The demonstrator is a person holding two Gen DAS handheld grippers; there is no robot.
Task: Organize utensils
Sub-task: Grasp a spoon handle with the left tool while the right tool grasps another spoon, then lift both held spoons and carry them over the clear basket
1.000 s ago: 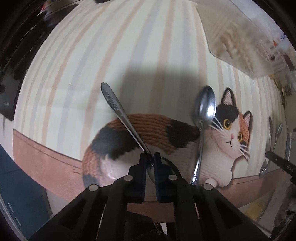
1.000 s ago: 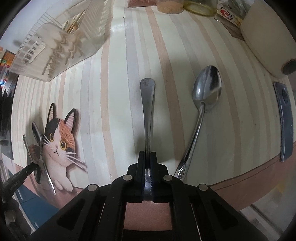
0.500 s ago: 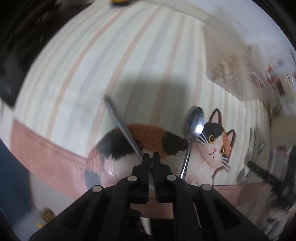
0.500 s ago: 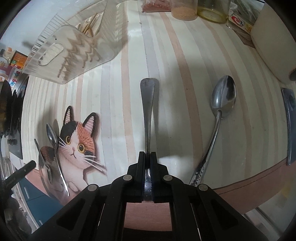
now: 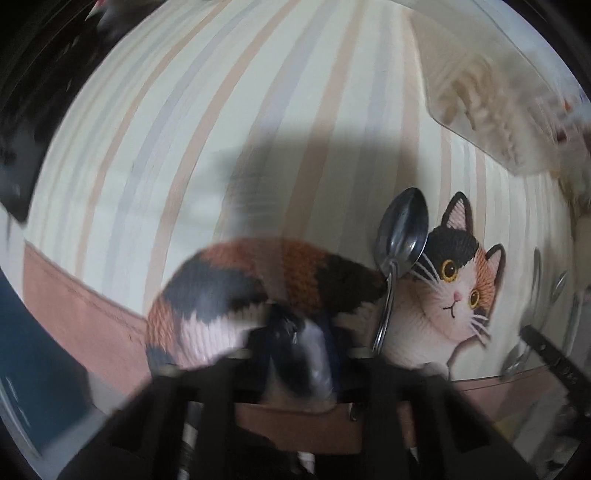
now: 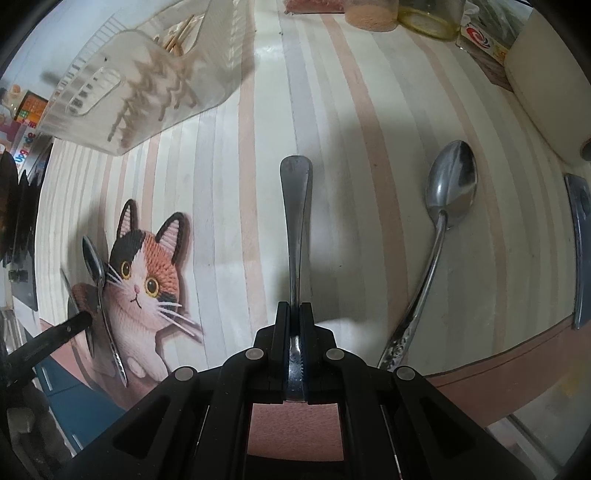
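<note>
The left tongs [image 5: 299,343] were smeared by blur; something pale sat between them, but I cannot tell their grip. Just right lay a steel spoon [image 5: 400,236] across the cat-printed striped tabletop [image 5: 184,147]. The right tongs [image 6: 294,317] were clenched on a flat steel utensil handle [image 6: 295,206] pointing forward, likely for carrying toward the clear plastic basket [image 6: 147,85]. A second steel spoon [image 6: 443,221] lay further right, unsorted.

I see a home kitchen table: a striped tablecloth [image 6: 332,110] with a printed cat [image 6: 147,273], spoons [image 6: 448,199] lying on it, and food jars [image 6: 371,14] behind it, beside a clear utensil basket [image 6: 147,74].
</note>
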